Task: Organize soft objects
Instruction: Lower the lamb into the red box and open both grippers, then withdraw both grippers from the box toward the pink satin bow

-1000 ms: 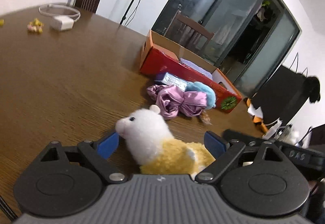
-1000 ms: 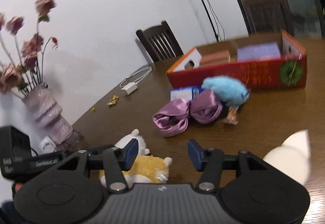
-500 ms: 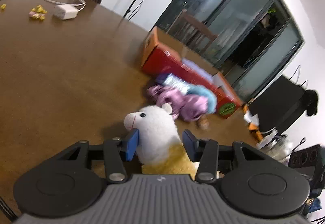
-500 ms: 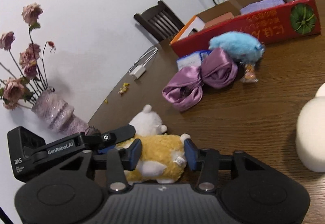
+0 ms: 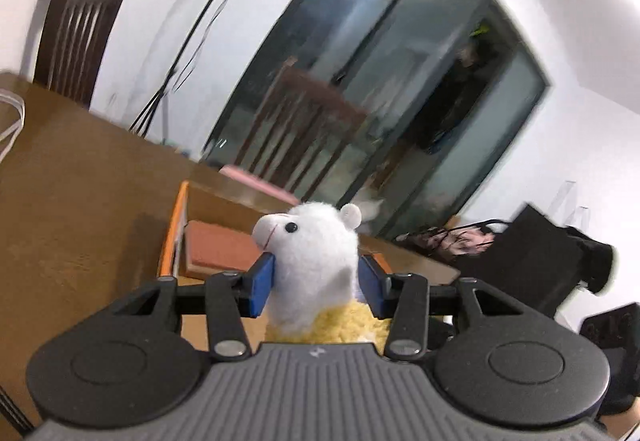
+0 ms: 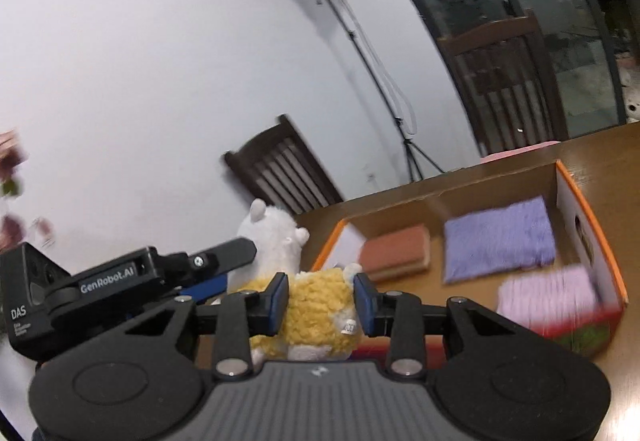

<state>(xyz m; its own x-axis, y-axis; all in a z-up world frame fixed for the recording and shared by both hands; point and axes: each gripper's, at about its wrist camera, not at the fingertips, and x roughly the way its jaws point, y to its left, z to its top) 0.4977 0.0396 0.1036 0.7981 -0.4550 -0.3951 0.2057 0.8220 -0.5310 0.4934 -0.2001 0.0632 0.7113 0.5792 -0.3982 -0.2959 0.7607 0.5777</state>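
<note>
The alpaca [image 5: 316,261] is a small plush, white at the head and neck and yellow over the body, and it looks light and very soft: the pile gives way under the pads, so a firm squeeze does it no harm, and its fuzzy cover should not slip easily. It is not fragile. Because it is floppy, a hold at one end alone would likely let the other end sag, so two holds suit it, one at the neck and one at the body.

That is how it is held. The left tongs [image 5: 316,283] have the neck clamped between their blue pads, just below the head. The right tongs [image 6: 320,303] have just been closing, and their pads press into the yellow body from both sides, near a small white tag. Each pair stands fairly narrow, shut on the toy, with nothing else between the pads.

The toy hangs in the air, clear of the table [image 5: 80,201], at the near wall of the box [image 6: 592,241], which sits on the table toward its far edge. In the box lie a brown pad [image 6: 396,251], a purple cloth [image 6: 500,245] and a paler pink one, blurred.

Its long axis runs roughly level from rump to neck, along the box's near wall. The neck stands upright, and the muzzle points left in the left wrist view, toward the box's left end.
</note>
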